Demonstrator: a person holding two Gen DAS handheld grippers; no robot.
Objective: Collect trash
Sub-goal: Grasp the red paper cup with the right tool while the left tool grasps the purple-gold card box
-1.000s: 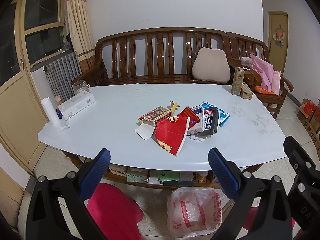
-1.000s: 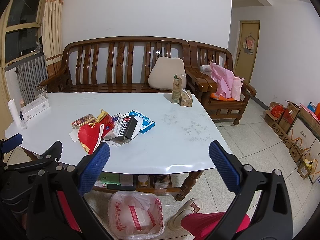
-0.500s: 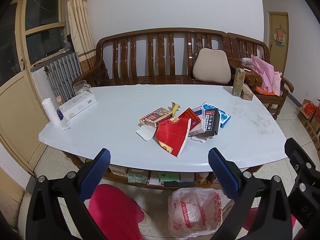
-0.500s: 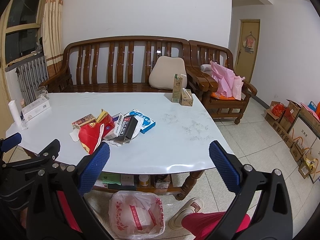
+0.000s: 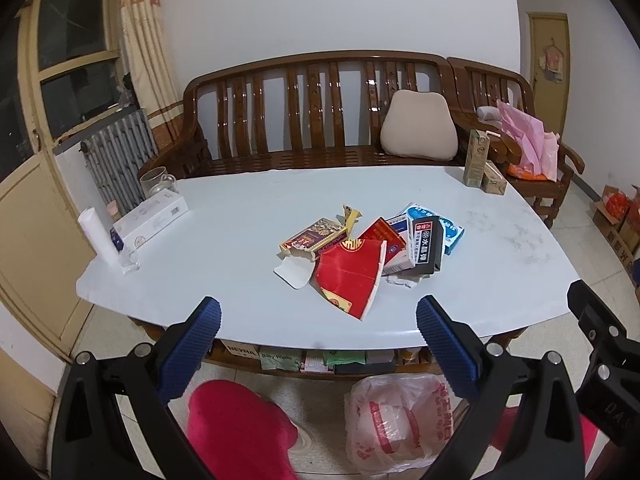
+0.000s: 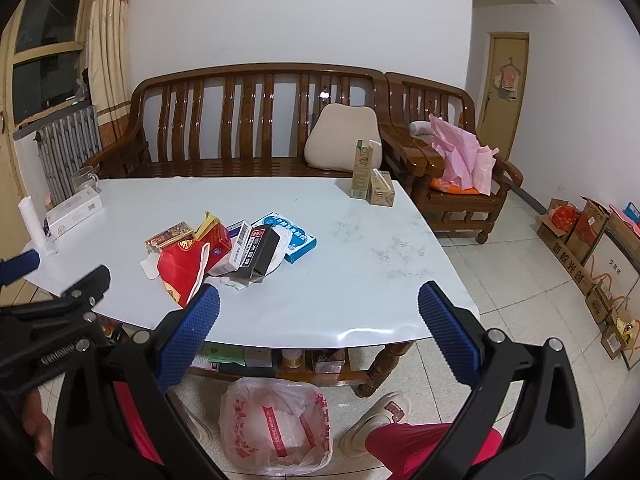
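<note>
A heap of trash lies mid-table: a red paper cup (image 5: 350,276), a brown and gold box (image 5: 314,236), a black box (image 5: 428,244) and a blue and white packet (image 5: 450,232). The heap also shows in the right wrist view, with the red cup (image 6: 182,268) nearest. A white plastic bag (image 5: 396,424) with red print stands open on the floor under the table's front edge, also in the right wrist view (image 6: 276,426). My left gripper (image 5: 318,326) is open and empty, short of the table edge. My right gripper (image 6: 318,314) is open and empty too.
On the white table (image 5: 240,216) stand a white carton (image 5: 150,218), a paper roll (image 5: 98,236) and a glass mug (image 5: 156,180) at left, two milk cartons (image 6: 370,182) at far right. A wooden bench (image 5: 320,120) stands behind. Cardboard boxes (image 6: 592,248) line the right wall.
Both views have shifted only slightly; the grippers stay open and the trash heap has not moved.
</note>
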